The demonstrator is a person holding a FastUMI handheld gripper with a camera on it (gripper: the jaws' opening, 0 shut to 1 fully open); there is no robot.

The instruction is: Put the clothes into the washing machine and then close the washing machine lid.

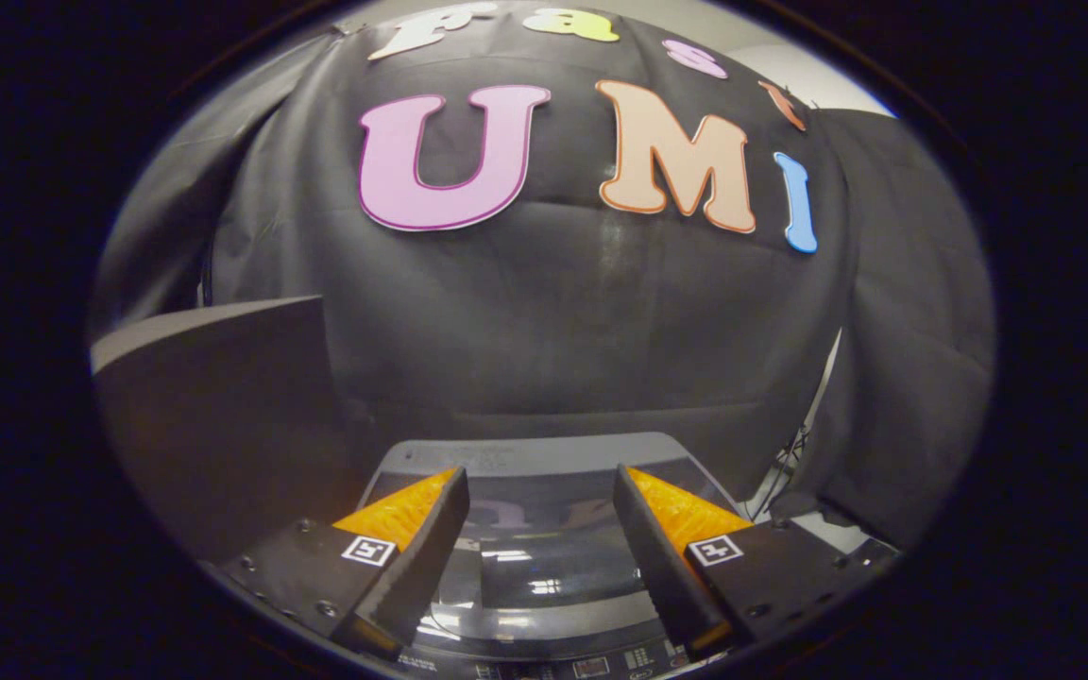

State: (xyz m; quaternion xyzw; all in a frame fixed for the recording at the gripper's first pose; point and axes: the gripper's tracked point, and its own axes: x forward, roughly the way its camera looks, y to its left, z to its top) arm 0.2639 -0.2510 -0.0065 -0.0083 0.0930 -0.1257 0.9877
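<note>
Two claw (541, 486) fingers spread, empty, above washing machine lid (544, 557); panel writing seemingly illegible.

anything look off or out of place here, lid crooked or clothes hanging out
Nothing stands out. The washing machine lid lies flat and looks closed, its dark glossy top reflecting the lights, with no clothes caught at its edges. The claw is open above it, fingers apart and holding nothing. A grey panel stands beside the machine.

Glossy lid (535, 557) (glass-like), matt cloth wall (563, 321).

Jaws spread, empty, above closed washing machine lid (535, 557).
</note>
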